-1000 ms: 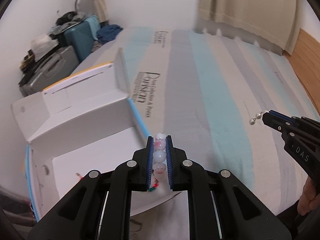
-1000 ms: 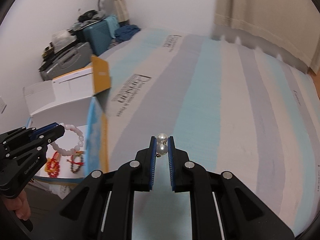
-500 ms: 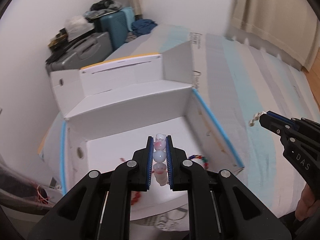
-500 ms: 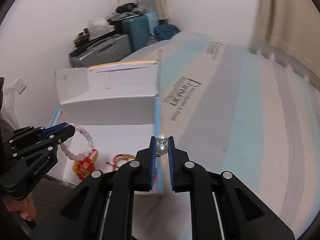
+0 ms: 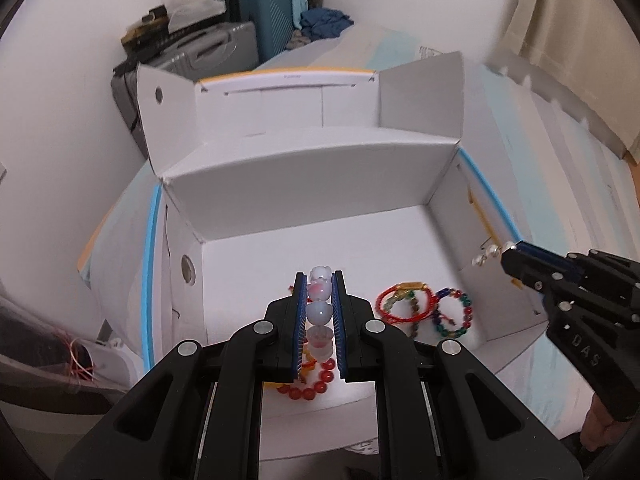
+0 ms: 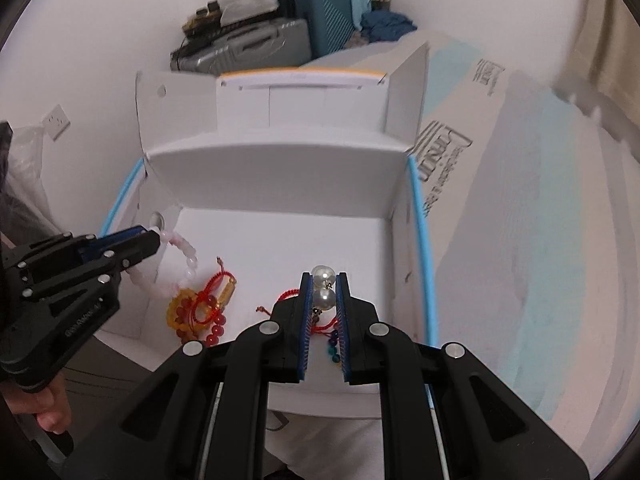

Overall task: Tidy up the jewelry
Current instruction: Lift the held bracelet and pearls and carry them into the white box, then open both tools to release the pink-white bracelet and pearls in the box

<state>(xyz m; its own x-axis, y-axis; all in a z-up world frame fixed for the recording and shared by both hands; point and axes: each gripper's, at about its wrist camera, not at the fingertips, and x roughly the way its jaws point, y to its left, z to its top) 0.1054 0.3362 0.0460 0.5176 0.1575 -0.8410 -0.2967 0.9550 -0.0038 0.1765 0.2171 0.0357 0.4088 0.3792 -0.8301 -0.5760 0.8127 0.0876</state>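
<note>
- One open white box (image 5: pixel 312 184) sits on the striped bed; both grippers hang above its floor.
- Left gripper (image 5: pixel 319 280): jaws closed onto one pale pink bead bracelet (image 6: pixel 188 264), held over the box's left half.
- Right gripper (image 6: pixel 324 280): jaws nipped on one earring with two pearls (image 6: pixel 324 290), over the box's right side.
- On the box floor: one red bead bracelet (image 5: pixel 310 386), one red cord bracelet (image 5: pixel 404 300), one multicoloured bead bracelet (image 5: pixel 454 312).

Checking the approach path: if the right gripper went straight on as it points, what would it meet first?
Probably the white floor of the box, beyond the pearl earrings the right gripper holds; depth is uncertain.
</note>
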